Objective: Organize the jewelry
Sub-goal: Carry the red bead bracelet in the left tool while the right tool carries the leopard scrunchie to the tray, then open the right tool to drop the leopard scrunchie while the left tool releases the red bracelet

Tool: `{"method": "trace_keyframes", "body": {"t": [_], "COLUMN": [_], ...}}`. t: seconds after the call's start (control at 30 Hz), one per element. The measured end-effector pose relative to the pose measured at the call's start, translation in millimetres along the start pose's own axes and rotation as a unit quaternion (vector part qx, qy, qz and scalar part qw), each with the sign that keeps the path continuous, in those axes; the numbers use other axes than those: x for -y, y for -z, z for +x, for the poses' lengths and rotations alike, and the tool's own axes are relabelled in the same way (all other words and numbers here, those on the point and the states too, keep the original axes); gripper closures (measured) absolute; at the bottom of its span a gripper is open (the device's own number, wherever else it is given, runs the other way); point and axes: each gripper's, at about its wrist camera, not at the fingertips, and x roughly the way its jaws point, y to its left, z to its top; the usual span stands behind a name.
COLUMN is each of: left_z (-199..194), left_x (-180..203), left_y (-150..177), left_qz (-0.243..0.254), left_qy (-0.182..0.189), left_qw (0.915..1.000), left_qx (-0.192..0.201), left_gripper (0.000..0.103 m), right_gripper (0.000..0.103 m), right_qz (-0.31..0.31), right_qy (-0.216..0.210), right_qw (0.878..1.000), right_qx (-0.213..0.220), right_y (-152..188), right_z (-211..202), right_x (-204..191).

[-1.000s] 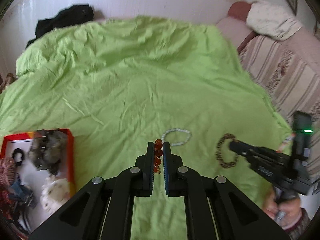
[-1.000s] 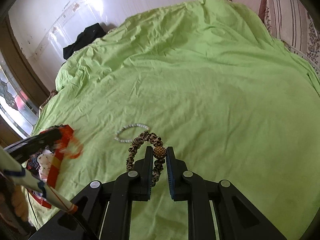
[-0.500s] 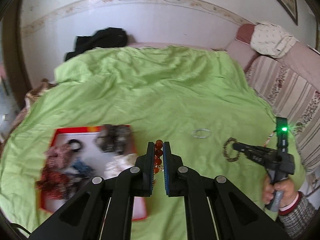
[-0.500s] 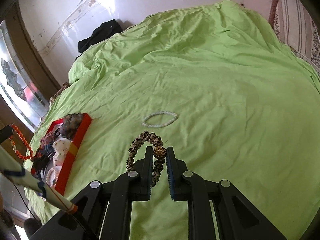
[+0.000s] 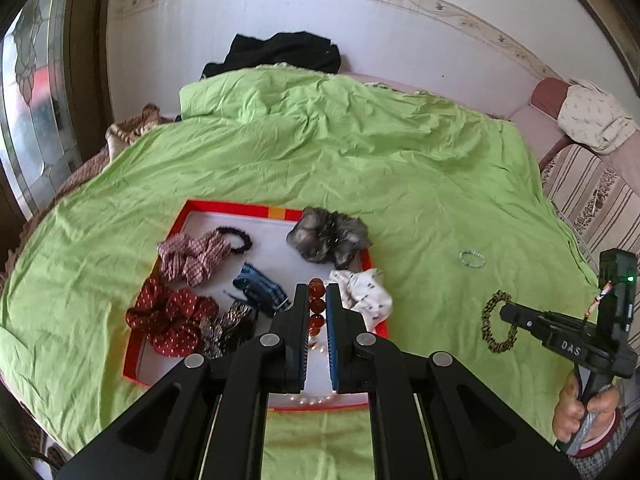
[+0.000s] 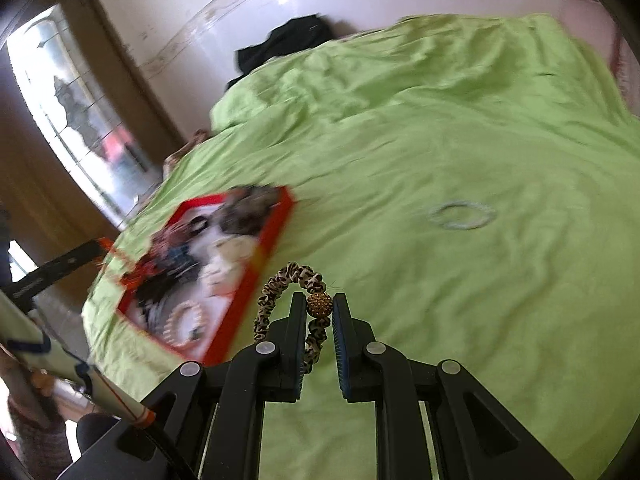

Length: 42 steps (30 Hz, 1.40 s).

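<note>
I am in the carrying step: both pieces are picked up and must now go into the red tray that lies on the bed, on the green bedcover.

I start at the left. The tray already holds several scrunchies, a grey furry hair tie on its far edge, and a pearl bracelet near its front edge. My left gripper hangs over the near part of this tray, and its jaws are pinching an amber bead bracelet. I think the next move for this hand is only to lower a little toward a free white place on the tray floor and then spread the jaws, so the beads do not fall on the pearls.

More to the right, a pale bead bracelet lies alone on the bedcover, well apart from the tray; it is not yet collected.

At the far right, my right gripper has its jaws pressed on the golden ball of a leopard-print scrunchie. It is beside the tray, not above it, so it must travel to the left before releasing.
</note>
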Motion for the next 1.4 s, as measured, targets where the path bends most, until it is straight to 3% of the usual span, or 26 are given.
{"method": "trace_keyframes", "body": {"t": [0.17,0.37,0.53,0.83,1.03,1.3,1.4], "left_z": [20,57,97,169,180,182,180], "left_x": [-13,-23,-25,-56,-69,-64,-62], "left_y": [5,-26,-47,-51,-49,-47,-45], "left_qz": [-0.018,-0.028,-0.021,-0.052,-0.071,-0.06,-0.053], "left_qy": [0.018,0.041,0.039,0.011,0.007,-0.01,-0.016], "left_qw": [0.9996,0.9983,0.9982,0.9941,0.9925,0.9938,0.9941], "left_qx": [-0.015,-0.03,-0.04,-0.095,-0.099,-0.094,-0.093], "left_gripper": [0.096,0.096,0.096,0.096,0.096,0.095,0.089], "right_gripper": [0.089,0.089,0.089,0.089,0.089,0.088,0.088], "right_qz": [-0.028,-0.047,-0.06,-0.071,-0.064,-0.052,-0.043], "right_qy": [-0.024,-0.038,-0.037,-0.03,-0.018,0.003,0.0], "right_qw": [0.999,0.997,0.996,0.993,0.993,0.995,0.995], "right_qx": [-0.02,-0.04,-0.06,-0.087,-0.095,-0.091,-0.092], "right_y": [0,-3,-2,-9,-14,-20,-18], "right_z": [21,47,74,127,151,165,165], "right_x": [-44,-80,-101,-120,-118,-110,-108]}}
